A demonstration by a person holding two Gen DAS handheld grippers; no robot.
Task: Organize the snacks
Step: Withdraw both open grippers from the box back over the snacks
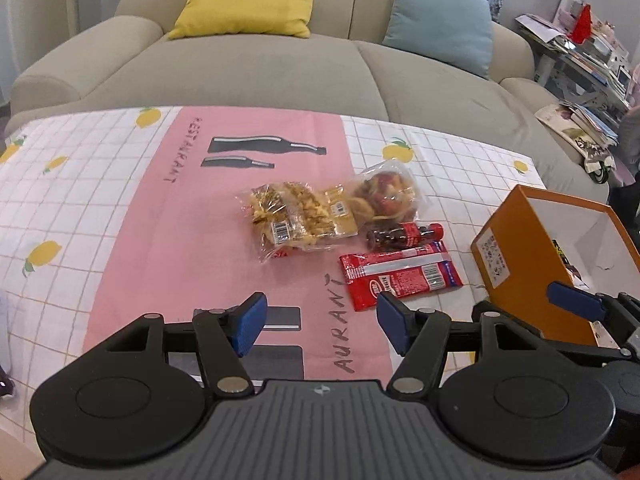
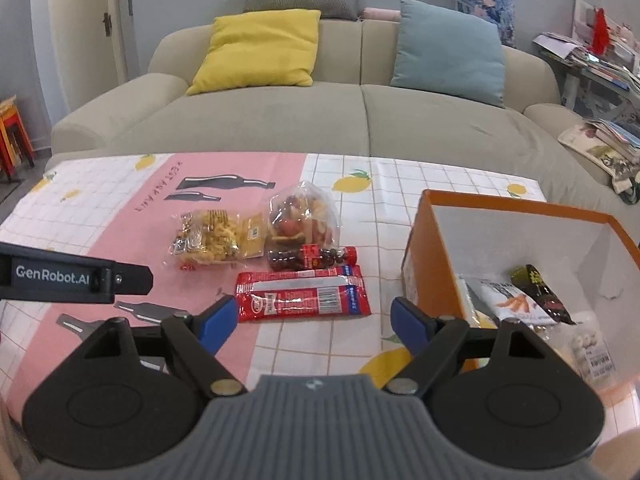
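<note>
Snacks lie on the table: a clear bag of yellow crisps (image 1: pixel 298 218) (image 2: pixel 216 238), a clear bag of red and yellow sweets (image 1: pixel 386 192) (image 2: pixel 302 218), a small red bottle (image 1: pixel 404 236) (image 2: pixel 312 258) and a flat red packet (image 1: pixel 400 278) (image 2: pixel 302 294). An orange box (image 1: pixel 516 264) (image 2: pixel 424 256) at the right holds several packets (image 2: pixel 516 296). My left gripper (image 1: pixel 320 322) is open and empty, just short of the red packet. My right gripper (image 2: pixel 312 326) is open and empty, near the red packet and beside the box.
A pink and white checked cloth (image 1: pixel 160 216) (image 2: pixel 128 196) covers the table. A beige sofa (image 1: pixel 248 68) (image 2: pixel 280 116) with yellow and blue cushions stands behind it. A cluttered shelf (image 1: pixel 580 52) is at the far right. The left gripper's arm (image 2: pixel 72 278) shows at the left.
</note>
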